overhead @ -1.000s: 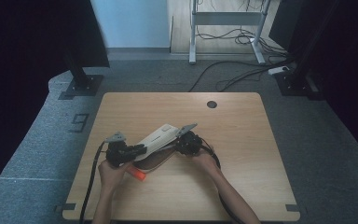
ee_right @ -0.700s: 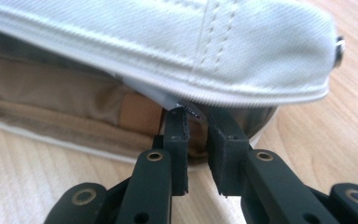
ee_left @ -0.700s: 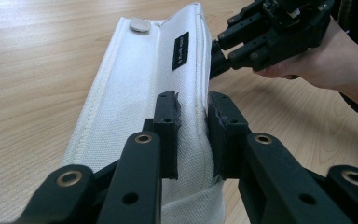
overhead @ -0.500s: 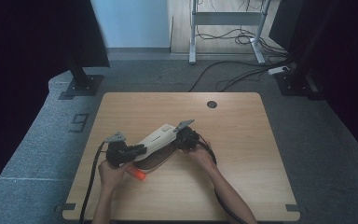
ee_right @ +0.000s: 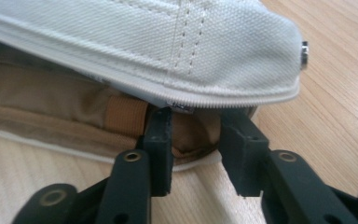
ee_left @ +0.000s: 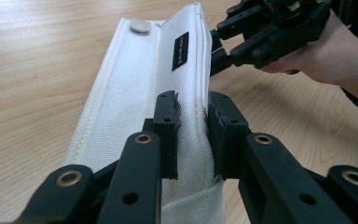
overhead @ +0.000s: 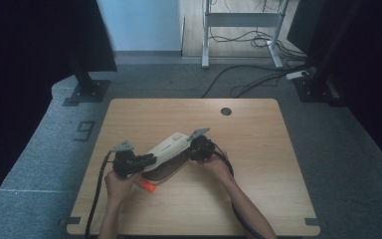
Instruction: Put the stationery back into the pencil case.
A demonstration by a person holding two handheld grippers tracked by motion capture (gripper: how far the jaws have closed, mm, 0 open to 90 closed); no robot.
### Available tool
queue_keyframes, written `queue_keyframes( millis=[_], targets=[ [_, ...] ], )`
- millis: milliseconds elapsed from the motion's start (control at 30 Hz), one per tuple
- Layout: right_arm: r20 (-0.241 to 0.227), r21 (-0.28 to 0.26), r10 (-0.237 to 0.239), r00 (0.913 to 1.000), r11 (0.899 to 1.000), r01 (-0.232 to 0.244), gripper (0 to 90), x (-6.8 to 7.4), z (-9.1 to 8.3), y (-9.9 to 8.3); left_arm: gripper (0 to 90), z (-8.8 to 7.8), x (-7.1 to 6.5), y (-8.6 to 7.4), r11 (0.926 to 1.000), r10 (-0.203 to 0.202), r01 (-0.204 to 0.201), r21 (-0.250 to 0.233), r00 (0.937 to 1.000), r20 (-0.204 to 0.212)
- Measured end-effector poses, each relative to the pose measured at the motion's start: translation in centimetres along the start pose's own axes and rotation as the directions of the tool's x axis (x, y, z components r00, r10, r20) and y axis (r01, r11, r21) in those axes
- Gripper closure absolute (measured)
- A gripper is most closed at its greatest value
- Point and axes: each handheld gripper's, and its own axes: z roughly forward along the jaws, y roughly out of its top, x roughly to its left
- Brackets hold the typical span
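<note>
White canvas pouch (ee_left: 144, 93) pinched by left gripper (ee_left: 193, 135); right gripper (ee_right: 196, 140) jaws just opening

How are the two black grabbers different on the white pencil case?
The left gripper is shut on the white pencil case, pinching a fold of its cloth; the right gripper has just been opening, its jaws apart at the unzipped edge. The left holds the near end, the right the far end. Both are black, each held in a hand.
</note>
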Motion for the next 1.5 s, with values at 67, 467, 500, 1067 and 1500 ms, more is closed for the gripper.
queue_keyframes(
  millis=[67,467,500,1067,1500],
  targets=[
    [-0.008,-0.001,-0.007,0.9999,1.0,0.007,57.6,0.1,-0.4,-0.1,74.5,0.0,0.0,0.0,1.0,0.001,-0.001,-0.002,1.0,-0.002],
    [-0.046,-0.018,-0.016,0.9988,1.0,0.015,44.4,1.6,-2.5,-1.0,75.0,-0.2,0.3,0.0,0.9999,0.006,-0.006,-0.009,0.9997,-0.026],
    [-0.052,-0.018,-0.018,0.9985,1.0,0.017,43.9,1.7,-2.6,-1.1,75.0,-0.2,0.4,0.0,0.9999,0.006,-0.007,-0.009,0.9996,-0.028],
    [-0.116,-0.027,-0.063,0.9912,0.998,0.061,36.6,5.2,-1.7,-2.0,75.1,-1.5,1.9,-0.1,0.9998,-0.013,0.012,-0.018,0.9977,-0.067],
    [-0.192,-0.037,-0.114,0.9747,0.993,0.109,35.2,8.3,0.5,-0.9,74.9,-2.8,3.1,-0.6,0.999,-0.037,0.034,-0.03,0.9964,-0.077]
  ],
)
